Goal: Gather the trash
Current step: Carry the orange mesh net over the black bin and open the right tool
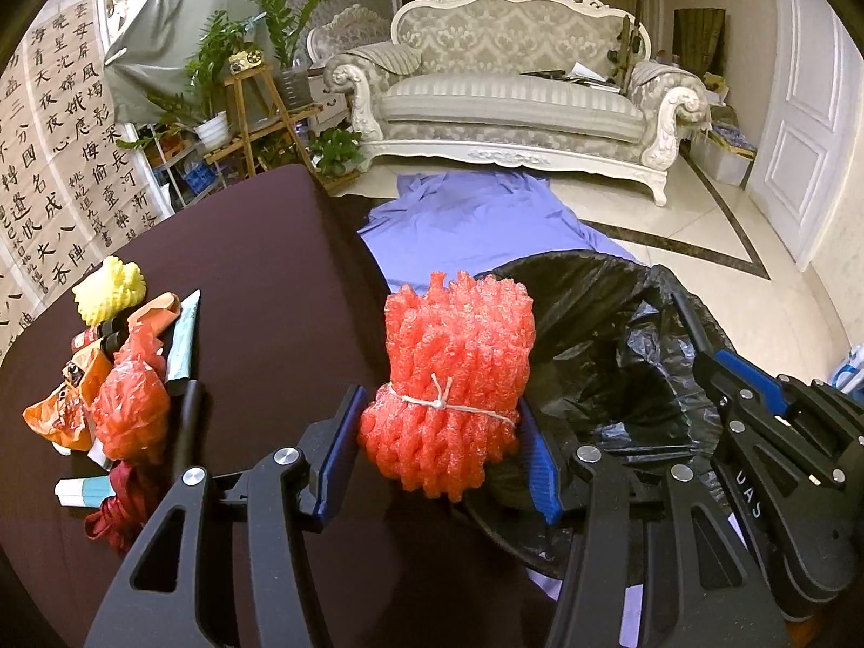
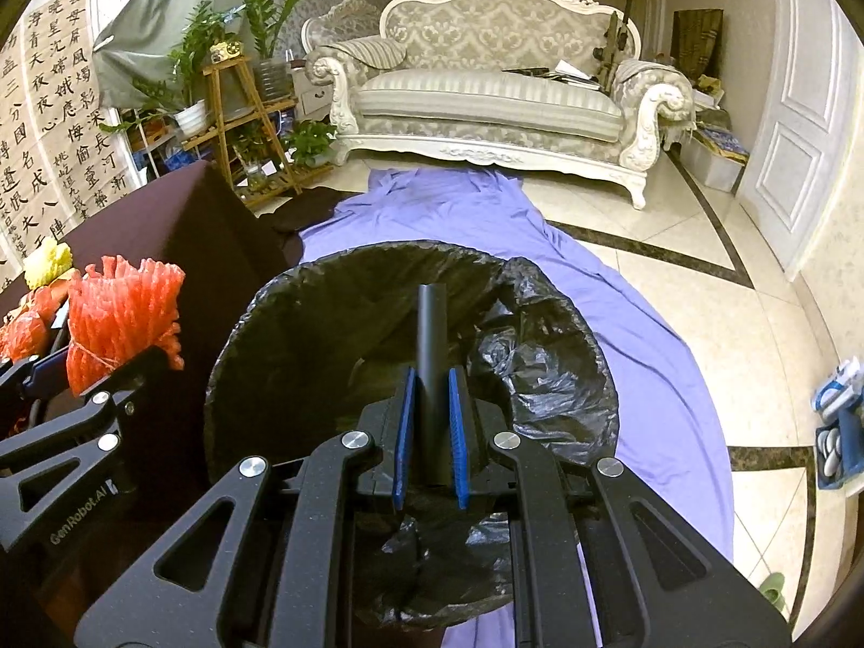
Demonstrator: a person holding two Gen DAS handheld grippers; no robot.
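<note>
We are gripping the red foam net bundle (image 1: 451, 378) in our left gripper (image 1: 440, 451), at the table (image 1: 259, 270) edge beside the lined bin (image 2: 302, 313). Our right gripper (image 2: 432, 432) is clenching a black tube (image 2: 430, 345) over the bin. Releasing early risks dropping the bundle outside.

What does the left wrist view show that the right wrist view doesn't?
Left wrist only: the trash pile on the table, and the left gripper shut on the red foam net.

Right wrist only: the right gripper shut on a black tube over the bin.

Both: the black-lined bin, the purple sheet and the sofa.
</note>
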